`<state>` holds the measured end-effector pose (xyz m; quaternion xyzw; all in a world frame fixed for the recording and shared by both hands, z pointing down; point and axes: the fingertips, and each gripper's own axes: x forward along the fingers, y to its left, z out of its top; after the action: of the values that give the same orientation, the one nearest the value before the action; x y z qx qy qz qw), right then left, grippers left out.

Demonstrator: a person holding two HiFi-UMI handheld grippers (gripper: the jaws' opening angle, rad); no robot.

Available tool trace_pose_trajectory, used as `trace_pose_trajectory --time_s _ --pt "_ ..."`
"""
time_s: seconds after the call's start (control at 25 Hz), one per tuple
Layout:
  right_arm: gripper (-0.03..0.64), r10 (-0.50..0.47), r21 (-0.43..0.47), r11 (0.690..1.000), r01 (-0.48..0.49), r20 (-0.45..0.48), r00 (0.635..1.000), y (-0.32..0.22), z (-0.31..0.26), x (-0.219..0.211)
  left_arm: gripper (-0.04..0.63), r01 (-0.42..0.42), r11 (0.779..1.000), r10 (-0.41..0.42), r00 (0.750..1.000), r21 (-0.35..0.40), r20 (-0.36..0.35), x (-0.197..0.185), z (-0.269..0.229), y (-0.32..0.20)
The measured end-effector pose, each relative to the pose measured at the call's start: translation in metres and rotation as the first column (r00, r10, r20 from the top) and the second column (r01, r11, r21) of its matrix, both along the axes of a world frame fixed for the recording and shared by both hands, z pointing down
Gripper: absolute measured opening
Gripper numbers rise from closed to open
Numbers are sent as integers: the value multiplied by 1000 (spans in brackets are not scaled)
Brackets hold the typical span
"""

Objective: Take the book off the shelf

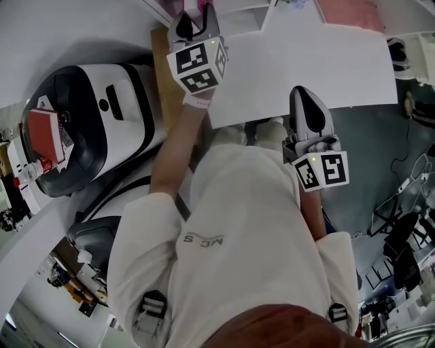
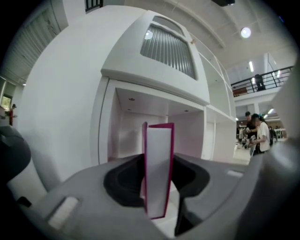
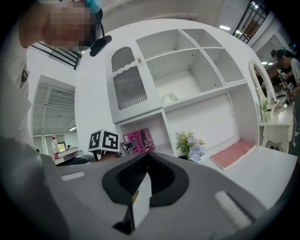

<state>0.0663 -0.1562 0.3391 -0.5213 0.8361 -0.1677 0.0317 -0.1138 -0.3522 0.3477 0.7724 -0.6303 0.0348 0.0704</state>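
A pink-covered book (image 2: 158,173) stands upright between the jaws of my left gripper (image 2: 158,187), white page edge toward the camera, with the pads pressed on its covers. Behind it is the open lower-left compartment (image 2: 136,126) of the white shelf unit. In the head view the left gripper (image 1: 194,20) reaches to the top edge, with the book (image 1: 190,8) just showing. The right gripper view shows the book (image 3: 139,139) at the compartment mouth beside the left gripper's marker cube (image 3: 104,139). My right gripper (image 1: 306,102) hangs back over the desk, its jaws together (image 3: 140,197) and empty.
The white shelf unit (image 3: 187,79) has several bare compartments and a slatted door. On the white desk top (image 1: 306,61) lie a pink mat (image 3: 233,153) and a bunch of flowers (image 3: 190,143). A white and black machine (image 1: 88,122) stands at the left. People stand far off (image 2: 258,133).
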Motion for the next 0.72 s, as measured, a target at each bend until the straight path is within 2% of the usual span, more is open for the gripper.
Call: trace_pose_trajectory --time_s 0.28,0.72 --pt "-2 -29 40 999 31 -54 998 11 -8 -13 149 -30 1000 30 1000 2 -5 2 -6 44" --pt "-2 -26 62 998 29 -53 998 25 -16 -18 149 -85 996 85 996 19 -13 3 -11 111"
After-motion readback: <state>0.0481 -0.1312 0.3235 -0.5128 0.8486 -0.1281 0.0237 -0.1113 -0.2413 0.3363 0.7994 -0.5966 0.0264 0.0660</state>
